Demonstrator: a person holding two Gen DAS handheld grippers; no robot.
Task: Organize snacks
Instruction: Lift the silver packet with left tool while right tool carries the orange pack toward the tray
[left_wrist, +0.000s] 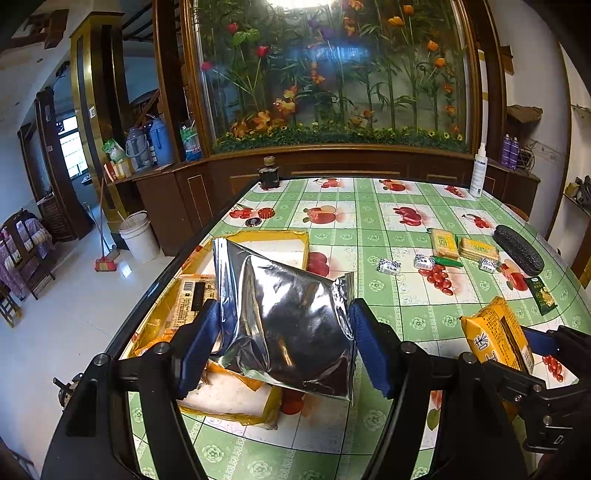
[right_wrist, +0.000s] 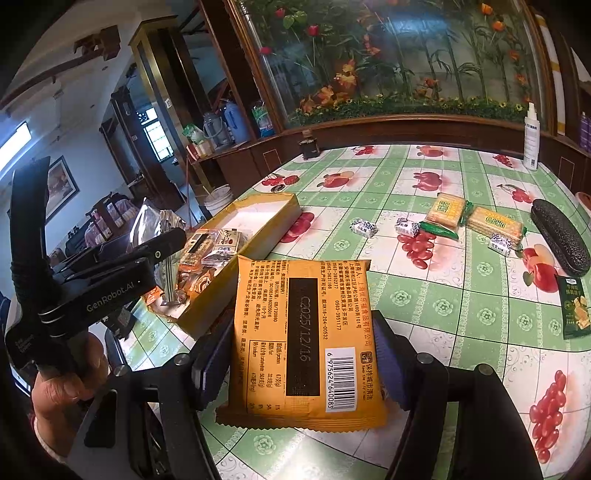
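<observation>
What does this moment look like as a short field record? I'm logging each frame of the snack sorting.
left gripper: shut on silver foil packet, held over the yellow box
right gripper: shut on orange snack packet, barcode side up
yellow box: open, already holds several packets
loose on table: two cracker packs, three small wrapped candies, dark green packet
other items: black case, white spray bottle
</observation>
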